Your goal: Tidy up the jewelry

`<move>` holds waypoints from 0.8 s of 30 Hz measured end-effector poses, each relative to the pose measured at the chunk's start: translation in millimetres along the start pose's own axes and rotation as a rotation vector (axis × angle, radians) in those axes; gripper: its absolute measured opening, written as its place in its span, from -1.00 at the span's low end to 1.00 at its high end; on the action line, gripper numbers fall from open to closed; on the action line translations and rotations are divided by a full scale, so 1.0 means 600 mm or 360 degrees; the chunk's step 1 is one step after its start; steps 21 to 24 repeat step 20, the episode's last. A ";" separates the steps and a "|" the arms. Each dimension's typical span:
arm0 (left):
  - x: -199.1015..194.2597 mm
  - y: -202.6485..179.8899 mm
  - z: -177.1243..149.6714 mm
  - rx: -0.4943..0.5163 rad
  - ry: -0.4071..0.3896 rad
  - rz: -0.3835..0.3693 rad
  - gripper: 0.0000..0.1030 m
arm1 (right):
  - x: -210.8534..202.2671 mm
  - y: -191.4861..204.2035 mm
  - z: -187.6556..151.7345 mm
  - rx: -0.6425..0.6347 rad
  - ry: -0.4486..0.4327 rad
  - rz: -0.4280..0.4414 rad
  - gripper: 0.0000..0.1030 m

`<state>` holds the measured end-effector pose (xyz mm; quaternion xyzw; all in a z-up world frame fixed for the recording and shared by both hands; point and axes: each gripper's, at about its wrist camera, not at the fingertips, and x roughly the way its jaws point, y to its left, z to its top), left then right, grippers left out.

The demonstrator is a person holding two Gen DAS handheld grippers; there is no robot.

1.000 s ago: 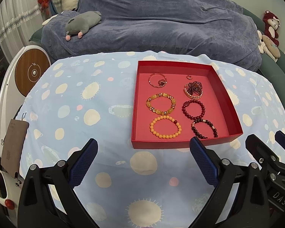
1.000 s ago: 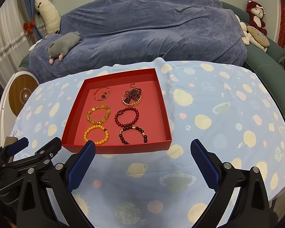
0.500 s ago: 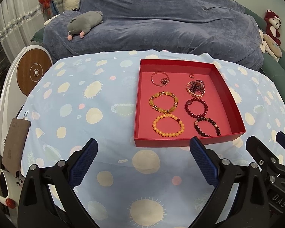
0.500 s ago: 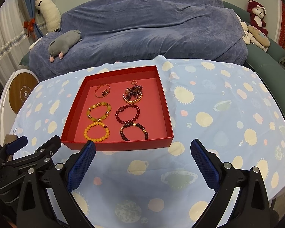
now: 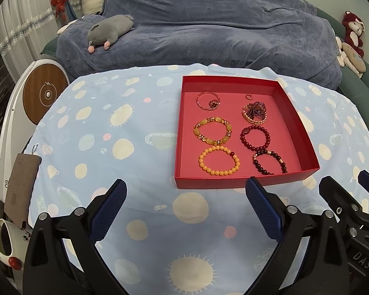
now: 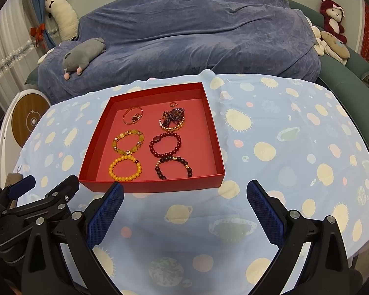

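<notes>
A shallow red tray point(image 5: 305, 125) point(image 6: 215, 132) sits on the spotted blue cloth. Inside lie several pieces: a thin bangle with a ring point(image 5: 208, 100) point(image 6: 132, 115), a beaded bow on a gold bracelet point(image 5: 255, 113) point(image 6: 172, 119), a yellow stone bracelet point(image 5: 212, 130) point(image 6: 128, 141), a dark red bracelet point(image 5: 255, 137) point(image 6: 165, 144), an orange bead bracelet point(image 5: 219, 163) point(image 6: 125, 168) and a dark bracelet point(image 5: 269, 164) point(image 6: 174, 167). My left gripper point(image 5: 185, 196) stands open near the tray's front left. My right gripper point(image 6: 184, 196) stands open at the tray's front right. Both are empty.
A sofa under a blue-grey cover point(image 5: 209, 29) runs behind the table, with a grey plush toy point(image 5: 110, 30) and other plush toys point(image 6: 332, 19) on it. A white device with a wooden disc point(image 5: 45, 93) stands left of the table. The cloth point(image 6: 295, 147) extends right of the tray.
Both grippers have drawn back and risen slightly, so the tray sits a little farther away in both views. Both stay open and the jewelry has not moved.
</notes>
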<state>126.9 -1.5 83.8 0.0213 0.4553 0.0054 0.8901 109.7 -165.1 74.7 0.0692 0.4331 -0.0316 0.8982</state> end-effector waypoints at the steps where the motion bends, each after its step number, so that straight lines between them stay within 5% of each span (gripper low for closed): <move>1: 0.000 0.000 0.000 0.0001 0.0000 0.0001 0.80 | 0.000 0.000 0.000 -0.0001 -0.0001 -0.0001 0.88; 24: 0.006 0.006 0.004 0.0009 0.0015 -0.0009 0.79 | 0.001 -0.001 -0.002 0.0000 0.0003 -0.0004 0.88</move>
